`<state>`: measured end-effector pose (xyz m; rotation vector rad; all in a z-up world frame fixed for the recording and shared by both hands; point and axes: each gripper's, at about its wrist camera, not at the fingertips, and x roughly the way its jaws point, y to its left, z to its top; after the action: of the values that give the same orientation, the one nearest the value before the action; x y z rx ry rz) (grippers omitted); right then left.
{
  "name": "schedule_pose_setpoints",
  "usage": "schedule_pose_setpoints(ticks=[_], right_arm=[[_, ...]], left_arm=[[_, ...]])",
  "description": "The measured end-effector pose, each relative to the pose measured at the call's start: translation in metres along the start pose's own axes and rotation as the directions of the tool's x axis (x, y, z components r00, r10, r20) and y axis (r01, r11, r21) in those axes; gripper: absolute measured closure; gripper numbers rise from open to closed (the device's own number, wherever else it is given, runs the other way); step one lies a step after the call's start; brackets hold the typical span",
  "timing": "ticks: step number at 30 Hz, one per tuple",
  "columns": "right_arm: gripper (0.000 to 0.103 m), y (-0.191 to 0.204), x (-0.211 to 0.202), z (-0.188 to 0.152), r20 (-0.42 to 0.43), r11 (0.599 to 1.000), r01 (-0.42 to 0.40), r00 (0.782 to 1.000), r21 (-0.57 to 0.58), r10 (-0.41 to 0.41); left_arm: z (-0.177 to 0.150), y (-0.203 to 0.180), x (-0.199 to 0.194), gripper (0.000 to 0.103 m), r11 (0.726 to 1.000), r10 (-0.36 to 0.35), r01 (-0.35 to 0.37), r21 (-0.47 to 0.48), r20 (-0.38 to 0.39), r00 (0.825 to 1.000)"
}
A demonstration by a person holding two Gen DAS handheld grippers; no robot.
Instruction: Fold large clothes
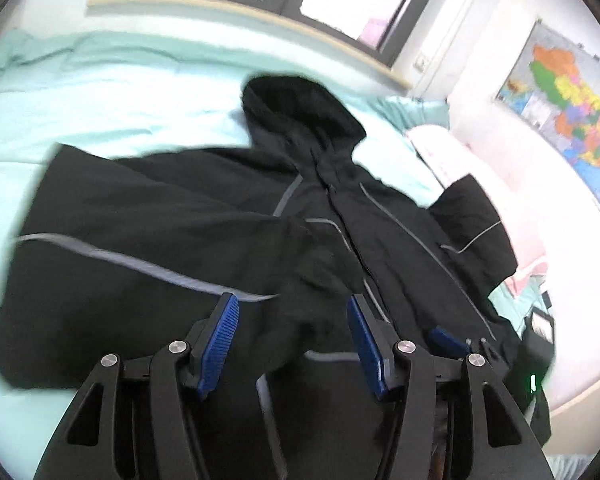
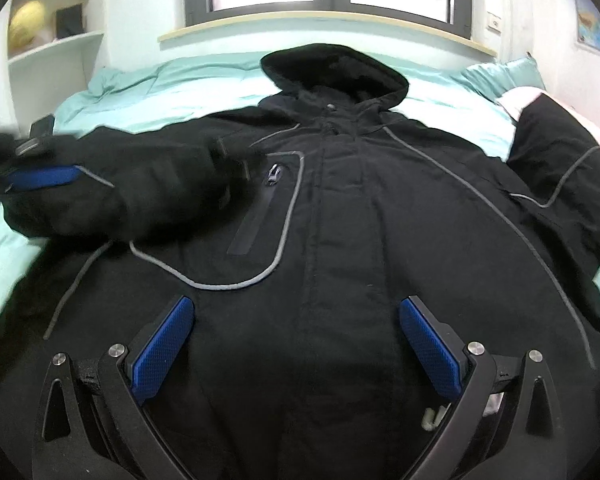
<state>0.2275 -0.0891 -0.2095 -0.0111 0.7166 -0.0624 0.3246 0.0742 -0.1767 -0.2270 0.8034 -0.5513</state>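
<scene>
A large black hooded jacket [image 2: 340, 220] with grey piping lies front-up on the bed, hood toward the window. It also fills the left wrist view [image 1: 204, 216]. Its left sleeve [image 2: 132, 184] lies folded across the chest. My left gripper [image 1: 292, 308] is open, its blue pads on either side of the sleeve's cuff end [image 1: 308, 280], not closed on it. The left gripper's blue pad also shows at the left edge of the right wrist view [image 2: 44, 176]. My right gripper [image 2: 296, 316] is open and empty above the jacket's lower front. The other sleeve [image 2: 564, 168] lies out to the right.
The bed has a mint green cover [image 2: 172, 84]. A pink pillow [image 1: 512, 184] lies at the right. A window and wooden sill [image 2: 324, 24] are behind the bed. White shelves [image 2: 56, 44] stand at the left. A map [image 1: 572, 116] hangs on the right wall.
</scene>
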Motion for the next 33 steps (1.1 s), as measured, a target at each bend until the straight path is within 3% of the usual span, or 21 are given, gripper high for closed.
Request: schedule_pose_setpoints(ticks=[3,7,12,13,14,16,17,19,20,21,23,26,29,33], right_arm=[[0.0,0.008,-0.01,0.023,-0.067,1.0,-0.027,0.997,-0.011,0.026],[0.0,0.029,-0.009,0.069,-0.116,0.992,-0.122,0.986,-0.022,0.119],[0.002,0.036,0.043,0.103,-0.212,0.973,-0.196,0.953,0.122,0.218],[0.009,0.031,0.064,0.101,-0.268,0.961,-0.204,0.931,0.185,0.249],[0.015,0.027,0.085,0.097,-0.32,0.938,-0.233,0.895,0.258,0.31],[0.039,0.022,0.109,0.09,-0.335,0.87,-0.316,0.829,0.379,0.448],[0.041,0.02,0.111,0.09,-0.322,0.863,-0.323,0.83,0.388,0.455],[0.058,0.021,0.1,0.1,-0.279,0.895,-0.315,0.871,0.314,0.404],[0.061,0.02,0.092,0.106,-0.259,0.912,-0.306,0.89,0.272,0.376],[0.065,0.019,0.082,0.114,-0.261,0.918,-0.314,0.89,0.244,0.374],[0.069,0.006,0.061,0.137,-0.194,0.95,-0.266,0.936,0.162,0.295],[0.069,-0.025,0.032,0.172,-0.109,0.971,-0.22,0.967,0.092,0.229],[0.07,-0.068,0.01,0.193,-0.042,0.993,-0.115,0.992,0.015,0.116],[0.07,-0.135,0.008,0.197,-0.02,1.0,0.013,1.0,0.003,-0.013]], left_arm=[[-0.011,0.024,-0.043,0.041,0.998,0.04,-0.036,-0.043,0.087,0.995],[-0.017,0.047,-0.066,0.041,0.99,0.105,-0.093,-0.107,0.109,0.989],[-0.026,0.06,-0.091,0.041,0.984,0.159,-0.146,-0.105,0.126,0.979],[-0.027,0.062,-0.096,0.041,0.982,0.17,-0.158,-0.104,0.128,0.977],[-0.028,0.064,-0.099,0.041,0.98,0.181,-0.169,-0.101,0.128,0.975],[-0.026,0.065,-0.098,0.041,0.97,0.234,-0.225,-0.088,0.111,0.966],[-0.023,0.065,-0.095,0.041,0.959,0.282,-0.275,-0.073,0.097,0.955],[-0.016,0.063,-0.087,0.041,0.94,0.342,-0.339,-0.043,0.082,0.936],[-0.009,0.062,-0.083,0.041,0.936,0.353,-0.351,-0.036,0.075,0.933],[-0.006,0.06,-0.079,0.041,0.935,0.356,-0.355,-0.031,0.073,0.932],[0.006,0.053,-0.071,0.041,0.932,0.362,-0.362,-0.017,0.076,0.929],[0.021,0.038,-0.06,0.041,0.939,0.343,-0.344,0.003,0.087,0.935],[0.038,0.018,-0.039,0.041,0.951,0.306,-0.309,0.024,0.076,0.949],[0.053,-0.01,0.009,0.041,0.956,0.284,-0.285,0.069,0.029,0.958]])
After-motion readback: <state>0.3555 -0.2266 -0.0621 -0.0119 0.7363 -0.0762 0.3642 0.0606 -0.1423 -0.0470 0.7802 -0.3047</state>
